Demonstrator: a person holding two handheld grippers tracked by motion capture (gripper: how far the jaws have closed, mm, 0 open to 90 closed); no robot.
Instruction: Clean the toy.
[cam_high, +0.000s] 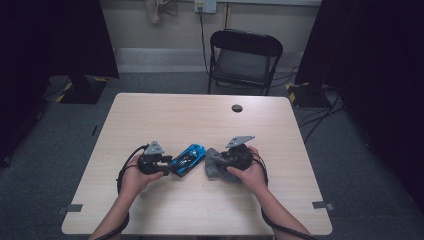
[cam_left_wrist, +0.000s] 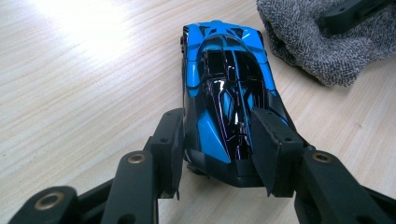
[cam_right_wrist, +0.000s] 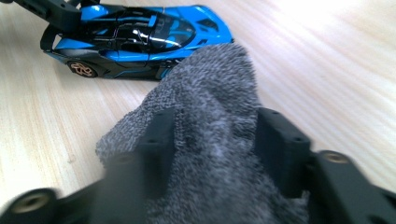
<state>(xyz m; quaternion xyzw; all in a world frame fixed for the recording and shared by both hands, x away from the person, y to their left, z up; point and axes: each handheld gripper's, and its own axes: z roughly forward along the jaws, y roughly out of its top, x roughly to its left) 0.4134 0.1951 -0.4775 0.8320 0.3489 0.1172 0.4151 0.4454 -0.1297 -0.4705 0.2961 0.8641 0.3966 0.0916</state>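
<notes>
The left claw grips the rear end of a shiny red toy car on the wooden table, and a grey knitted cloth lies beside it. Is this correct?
Not quite: the shiny toy car is blue, not red, as the left gripper view shows. The left claw does grip its end, and the grey knitted cloth lies beside it on the wooden table.

A black folding chair (cam_high: 245, 60) beyond the table (cam_high: 165, 117); dark curtains (cam_high: 55, 35).

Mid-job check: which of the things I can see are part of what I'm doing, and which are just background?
In use:
blue toy car, clamped at one end in the left gripper
grey cloth, between the jaws of the right gripper

Just around:
black folding chair beyond the table
cables on the floor
</notes>
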